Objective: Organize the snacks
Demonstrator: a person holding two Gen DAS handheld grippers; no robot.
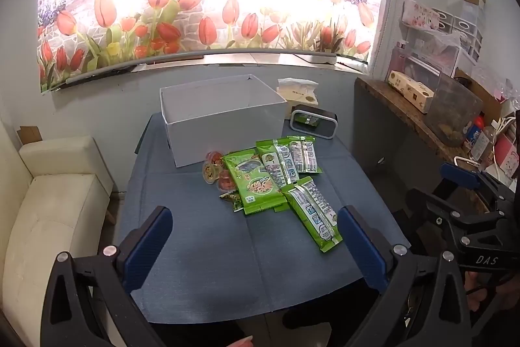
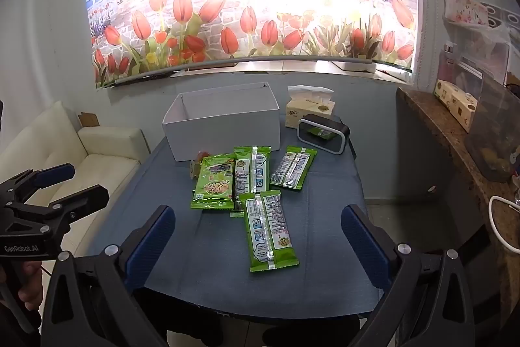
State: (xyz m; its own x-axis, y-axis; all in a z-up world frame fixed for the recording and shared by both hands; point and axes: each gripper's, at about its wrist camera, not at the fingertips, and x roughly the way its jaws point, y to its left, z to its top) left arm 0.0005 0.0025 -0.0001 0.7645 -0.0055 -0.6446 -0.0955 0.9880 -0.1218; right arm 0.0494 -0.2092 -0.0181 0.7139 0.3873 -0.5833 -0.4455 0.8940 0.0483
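Both hand-held grippers, left [image 1: 253,236] and right [image 2: 256,236], gape wide with ribbed blue pads, holding nothing. Glossy green snack packets [image 2: 270,229] lie flat on the blue cloth-covered surface [image 2: 211,249] before a rectangular white box [image 2: 224,127].

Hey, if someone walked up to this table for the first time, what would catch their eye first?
Probably the bright green snack packets fanned out mid-table on the blue tablecloth, most lying back side up. Right behind them stands an open white box, and above it a vivid tulip mural fills the wall. Both claws, left and right, hang open at the near edge.
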